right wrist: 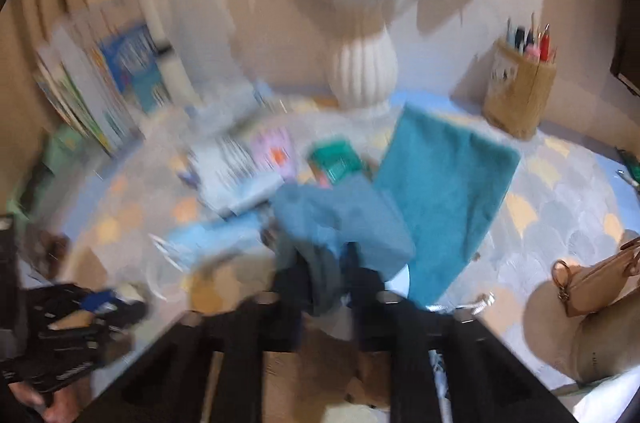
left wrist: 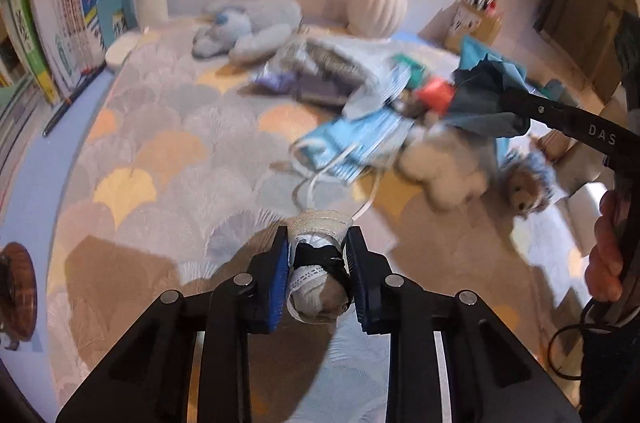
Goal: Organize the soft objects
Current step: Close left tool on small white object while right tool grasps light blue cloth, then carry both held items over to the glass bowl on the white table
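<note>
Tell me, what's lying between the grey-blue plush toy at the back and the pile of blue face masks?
In the left wrist view, a clear bag holding dark fabric lies between the plush toy and the face masks.

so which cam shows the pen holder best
The right wrist view: the pen holder stands unobstructed by the wall, right of the white vase, its pens distinct despite blur. In the left wrist view the holder is small and far, near the right gripper's blue cloth.

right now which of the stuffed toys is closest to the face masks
The cream stuffed bear, lying right beside the blue face masks. The pale blue plush lies far back near the white vase, and the brown plush dog lies beyond the bear.
</note>
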Available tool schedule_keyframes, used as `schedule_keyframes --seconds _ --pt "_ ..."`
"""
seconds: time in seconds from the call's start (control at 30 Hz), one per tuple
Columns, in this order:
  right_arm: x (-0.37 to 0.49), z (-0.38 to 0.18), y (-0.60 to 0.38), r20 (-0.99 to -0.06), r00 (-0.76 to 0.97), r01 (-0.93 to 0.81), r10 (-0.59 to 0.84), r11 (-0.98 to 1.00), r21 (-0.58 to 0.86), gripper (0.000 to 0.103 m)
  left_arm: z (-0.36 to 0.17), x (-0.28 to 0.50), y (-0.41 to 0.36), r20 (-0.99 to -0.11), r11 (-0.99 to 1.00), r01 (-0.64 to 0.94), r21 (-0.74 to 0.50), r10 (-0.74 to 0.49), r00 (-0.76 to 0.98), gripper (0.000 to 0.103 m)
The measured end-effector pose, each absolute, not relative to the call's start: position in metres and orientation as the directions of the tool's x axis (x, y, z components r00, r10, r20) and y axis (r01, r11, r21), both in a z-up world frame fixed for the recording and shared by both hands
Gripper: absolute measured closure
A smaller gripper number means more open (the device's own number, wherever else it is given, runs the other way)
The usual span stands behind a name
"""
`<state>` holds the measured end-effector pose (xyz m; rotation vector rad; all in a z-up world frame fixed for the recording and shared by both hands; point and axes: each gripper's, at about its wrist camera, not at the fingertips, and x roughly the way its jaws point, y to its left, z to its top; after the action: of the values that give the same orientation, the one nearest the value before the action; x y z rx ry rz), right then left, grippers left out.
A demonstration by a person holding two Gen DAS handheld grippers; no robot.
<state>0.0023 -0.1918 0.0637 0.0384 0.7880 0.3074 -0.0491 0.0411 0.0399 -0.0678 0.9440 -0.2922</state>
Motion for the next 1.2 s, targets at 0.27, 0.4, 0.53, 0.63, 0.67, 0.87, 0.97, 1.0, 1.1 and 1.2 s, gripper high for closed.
schedule_keyframes --seconds 0.27,0.4,0.53,0.63,0.67,0.87,0.97,1.0,1.1,1.2 --pt "-0.049 0.109 -0.211 -0.607 0.692 -0.298 0.391 0.92 0.253 0.093 0.054 -0.06 0.027 -0.754 0.936 0.28 -0.214 -0.341 0.562 0.078" --pt "-0.096 0.094 -0.202 -0.685 0.618 -0.367 0.386 0.912 0.182 0.093 0.046 -0.064 0.017 -0.76 0.927 0.299 -0.228 -0.361 0.54 0.078" --pt "-0.119 0.052 -0.186 -0.795 0.557 -0.387 0.239 0.922 0.006 0.093 0.042 -0.068 0.002 -0.782 0.945 0.293 -0.144 -0.29 0.552 0.078" --pt "-0.117 0.023 -0.184 -0.855 0.453 -0.415 0.255 0.909 0.051 0.09 0.046 -0.076 -0.003 -0.777 0.94 0.318 -0.126 -0.292 0.558 0.078" --pt "-0.116 0.017 -0.186 -0.868 0.425 -0.411 0.255 0.909 0.066 0.088 0.049 -0.077 -0.002 -0.772 0.937 0.323 -0.131 -0.301 0.56 0.078" --pt "-0.128 0.045 -0.222 -0.783 0.474 -0.356 0.404 0.901 0.249 0.013 0.055 -0.077 0.001 -0.764 0.933 0.325 -0.157 -0.323 0.558 0.078" --pt "-0.123 0.051 -0.231 -0.729 0.518 -0.31 0.447 0.893 0.327 0.005 0.056 -0.079 -0.003 -0.762 0.93 0.331 -0.161 -0.331 0.556 0.078" --pt "-0.118 0.047 -0.227 -0.737 0.502 -0.301 0.452 0.89 0.341 0.005 0.055 -0.08 -0.004 -0.763 0.929 0.334 -0.159 -0.33 0.555 0.078" --pt "-0.11 0.033 -0.21 -0.775 0.481 -0.307 0.411 0.906 0.29 0.013 0.054 -0.083 -0.006 -0.766 0.928 0.34 -0.155 -0.33 0.551 0.078" --pt "-0.112 0.02 -0.19 -0.806 0.506 -0.353 0.308 0.926 0.132 0.043 0.053 -0.084 -0.007 -0.771 0.927 0.342 -0.154 -0.33 0.545 0.078"
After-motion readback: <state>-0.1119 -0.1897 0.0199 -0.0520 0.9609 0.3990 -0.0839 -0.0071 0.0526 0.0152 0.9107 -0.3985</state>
